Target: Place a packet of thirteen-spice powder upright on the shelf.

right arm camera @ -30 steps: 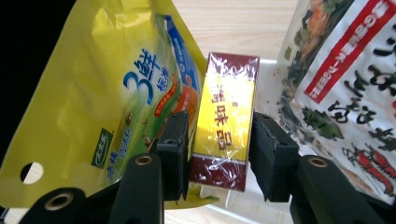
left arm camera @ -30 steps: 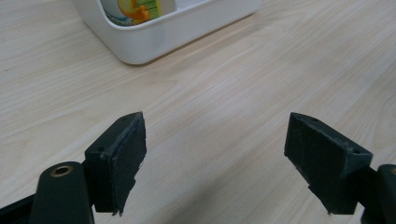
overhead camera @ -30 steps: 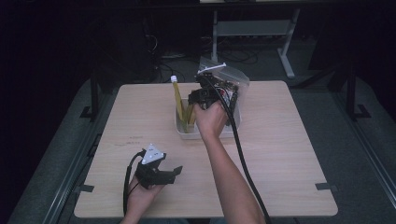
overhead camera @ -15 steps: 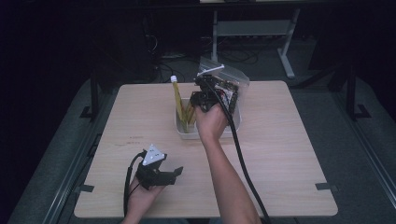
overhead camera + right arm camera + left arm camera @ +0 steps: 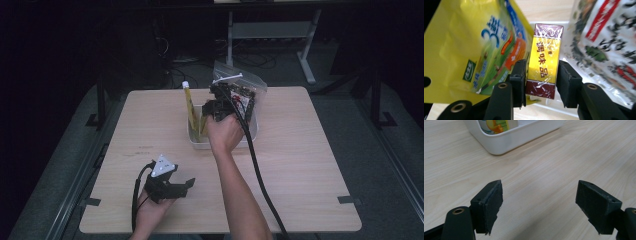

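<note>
My right gripper [image 5: 220, 100] reaches down into a white tub [image 5: 196, 140] at the table's far middle. In the right gripper view a yellow and maroon wrapped box [image 5: 545, 57] stands upright between the pads [image 5: 520, 80], which lie against its two sides; the jaws have just been opening a little. A yellow pouch [image 5: 474, 50] leans to its left and a clear printed bag [image 5: 604, 45] to its right. My left gripper [image 5: 185, 187] rests near the front edge, open, with bare wood between its jaws [image 5: 539, 205].
The yellow pouch [image 5: 190, 107] stands tall at the tub's left end and the clear bag [image 5: 245, 92] rises behind my right hand. A black cable [image 5: 260, 175] trails from the right gripper across the table. The tub's corner [image 5: 506, 140] lies ahead of the left jaws.
</note>
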The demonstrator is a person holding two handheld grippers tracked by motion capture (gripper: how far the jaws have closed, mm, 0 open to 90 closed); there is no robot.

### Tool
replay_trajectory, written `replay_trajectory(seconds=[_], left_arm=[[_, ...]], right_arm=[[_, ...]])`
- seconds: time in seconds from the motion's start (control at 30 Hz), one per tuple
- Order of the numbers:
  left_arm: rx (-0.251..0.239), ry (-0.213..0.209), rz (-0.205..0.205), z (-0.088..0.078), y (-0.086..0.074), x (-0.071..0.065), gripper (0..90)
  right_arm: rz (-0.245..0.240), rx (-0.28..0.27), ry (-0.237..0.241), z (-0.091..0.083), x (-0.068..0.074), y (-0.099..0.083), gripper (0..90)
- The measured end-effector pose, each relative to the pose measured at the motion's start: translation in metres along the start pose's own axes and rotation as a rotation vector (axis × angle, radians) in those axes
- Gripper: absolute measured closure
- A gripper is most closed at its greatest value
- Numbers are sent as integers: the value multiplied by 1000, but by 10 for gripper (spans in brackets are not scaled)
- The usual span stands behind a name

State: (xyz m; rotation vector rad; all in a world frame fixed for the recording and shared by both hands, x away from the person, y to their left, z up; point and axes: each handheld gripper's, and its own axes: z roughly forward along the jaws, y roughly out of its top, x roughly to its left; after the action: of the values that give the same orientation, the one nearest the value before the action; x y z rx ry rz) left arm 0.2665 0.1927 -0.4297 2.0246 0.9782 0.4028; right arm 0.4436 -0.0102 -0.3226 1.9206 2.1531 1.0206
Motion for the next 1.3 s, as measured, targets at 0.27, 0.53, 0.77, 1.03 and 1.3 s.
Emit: replay_trajectory(seconds=[0.27,0.53,0.77,1.03,1.3], left_arm=[[-2,0,-4,0,0,0,214],[-7,4,-7,-1,0,2,214],[-1,4,-4,-1,-1,2,214],[2,7,-10,-2,-2,4,213],[3,15,-10,-4,-3,5,212]], right_arm=[[-10,36,42,11,2,-2,573],[-10,55,91,13,-1,-2,562],[-23,63,122,13,-2,-4,533],[-30,57,188,7,-7,-10,502],[-51,49,235,-2,-14,-21,487]])
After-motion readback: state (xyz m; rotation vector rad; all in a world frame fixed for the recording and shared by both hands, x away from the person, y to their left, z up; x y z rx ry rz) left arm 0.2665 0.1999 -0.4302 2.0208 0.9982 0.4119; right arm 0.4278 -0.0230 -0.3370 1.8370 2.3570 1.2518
